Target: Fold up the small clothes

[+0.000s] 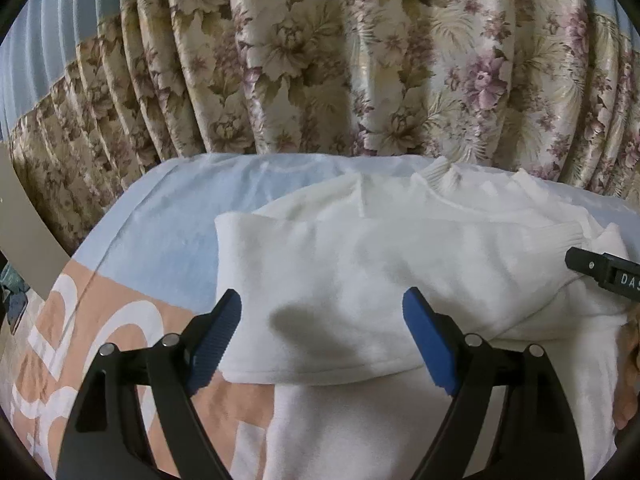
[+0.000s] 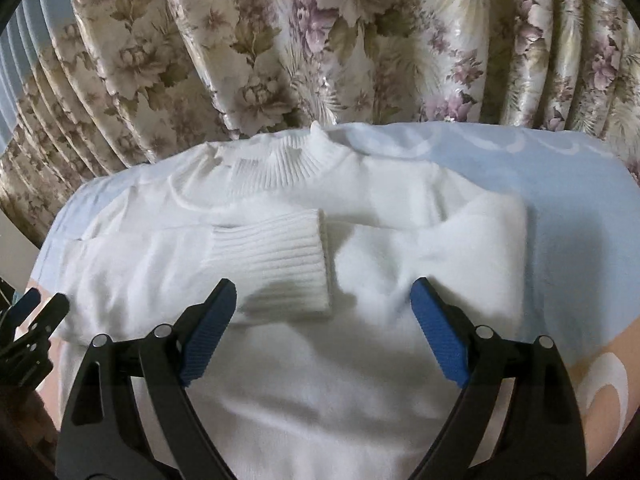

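White sweater (image 2: 304,360): lies flat on a blue-and-peach printed sheet (image 1: 168,232), collar far, both sleeves folded across the chest; body fold judged outstanding. Left gripper (image 1: 322,344) and right gripper (image 2: 323,326): jaws wide, empty, above it. Lettering: "DAS", cut off, on the right gripper.

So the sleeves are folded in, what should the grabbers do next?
Probably both open grippers, left gripper and right gripper, should reach down for the bottom hem and fold the white sweater up toward its collar, since both sleeves already lie across the chest.
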Motion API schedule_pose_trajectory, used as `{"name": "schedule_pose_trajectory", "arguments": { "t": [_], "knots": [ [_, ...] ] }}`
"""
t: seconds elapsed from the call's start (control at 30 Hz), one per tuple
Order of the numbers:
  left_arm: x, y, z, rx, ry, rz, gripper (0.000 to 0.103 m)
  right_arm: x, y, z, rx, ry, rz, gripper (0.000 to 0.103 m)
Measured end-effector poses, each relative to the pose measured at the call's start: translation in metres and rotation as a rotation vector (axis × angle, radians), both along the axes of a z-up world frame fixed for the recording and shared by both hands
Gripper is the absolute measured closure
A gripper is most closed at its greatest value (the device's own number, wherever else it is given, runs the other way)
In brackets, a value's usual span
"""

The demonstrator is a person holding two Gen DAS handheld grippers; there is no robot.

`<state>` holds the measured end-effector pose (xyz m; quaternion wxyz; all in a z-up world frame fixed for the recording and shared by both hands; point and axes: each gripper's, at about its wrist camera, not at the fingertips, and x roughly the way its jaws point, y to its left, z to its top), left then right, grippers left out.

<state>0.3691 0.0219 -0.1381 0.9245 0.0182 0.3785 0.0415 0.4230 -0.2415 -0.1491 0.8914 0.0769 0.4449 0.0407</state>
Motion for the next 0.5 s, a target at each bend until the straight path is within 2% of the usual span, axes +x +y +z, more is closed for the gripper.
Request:
{"name": "schedule_pose_trajectory", "arguments": {
  "t": [0.07,0.13,0.2,0.23,0.3,0.37,0.5],
  "knots": [
    [0.001,0.002,-0.003,-0.008,0.006,0.0,0.019,0.003,0.008,0.0,0.001,-0.002,0.023,0.018],
    [0.001,0.003,-0.006,-0.013,0.011,0.0,0.019,0.003,0.018,0.0,0.002,-0.008,0.07,0.038],
    [0.003,0.004,-0.008,-0.014,0.014,0.001,0.019,0.006,0.022,-0.001,-0.003,-0.002,0.084,0.053],
    [0.003,0.004,-0.007,-0.016,0.013,0.002,0.019,0.007,0.02,-0.002,0.004,0.0,0.082,0.058],
    [0.002,0.005,-0.006,-0.017,0.009,0.002,0.019,0.006,0.011,-0.002,0.007,-0.004,0.063,0.081],
    [0.003,0.005,-0.005,-0.016,0.007,0.003,0.019,0.004,0.0,0.0,0.027,-0.009,0.046,0.096],
    [0.004,0.004,-0.003,-0.015,0.004,0.002,0.019,-0.003,-0.013,0.008,0.042,-0.031,0.047,0.098]
  ]
}}
